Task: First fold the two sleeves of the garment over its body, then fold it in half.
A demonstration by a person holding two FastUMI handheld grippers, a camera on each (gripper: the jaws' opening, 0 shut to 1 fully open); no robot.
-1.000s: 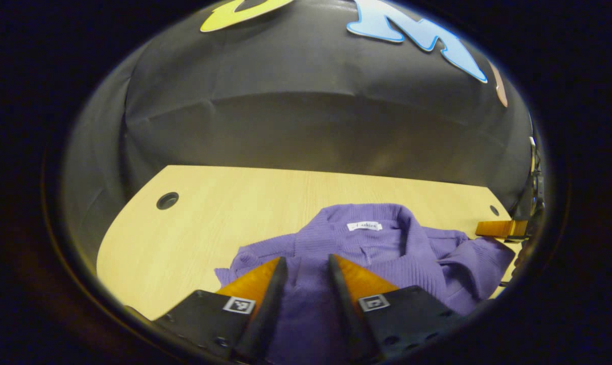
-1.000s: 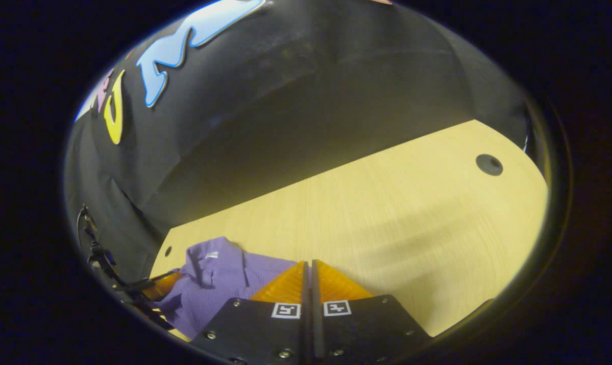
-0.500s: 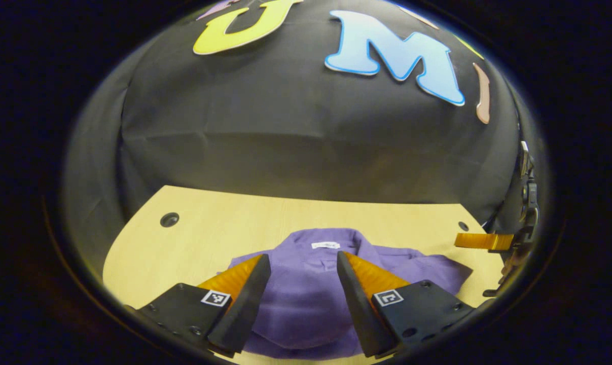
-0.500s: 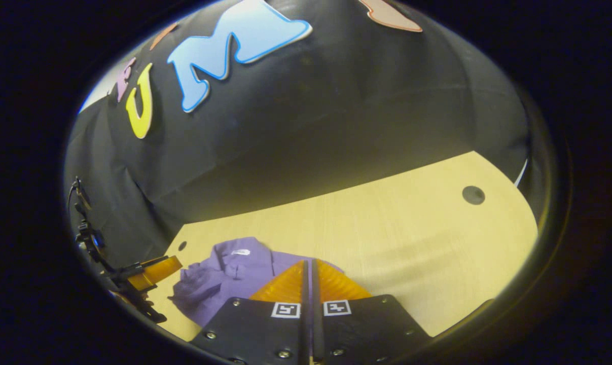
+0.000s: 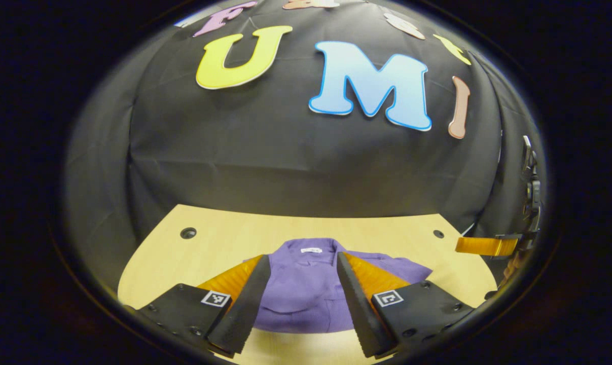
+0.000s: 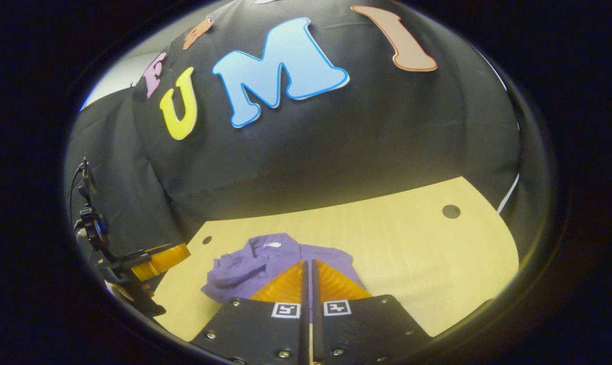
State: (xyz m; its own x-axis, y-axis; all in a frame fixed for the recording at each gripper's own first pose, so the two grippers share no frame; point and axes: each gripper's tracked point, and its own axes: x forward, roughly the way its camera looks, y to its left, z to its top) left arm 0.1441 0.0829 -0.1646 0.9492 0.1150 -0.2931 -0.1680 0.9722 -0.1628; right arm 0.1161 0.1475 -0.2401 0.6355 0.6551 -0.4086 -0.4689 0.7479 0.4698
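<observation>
Purple knit garment (image 5: 306, 291) lies in a compact bundle on the counter (image 5: 219, 238), collar toward the booth wall. Half a second ago both grippers hung closer over it; now they have drawn back and up. The left gripper (image 5: 303, 263) is spread with nothing between its fingers, the right gripper (image 6: 309, 271) pressed together, apparently on nothing. Folding looks finished, though its near hem is partly hidden.

The purple garment (image 5: 306, 291) has a white neck label (image 5: 311, 250), too small to read
</observation>
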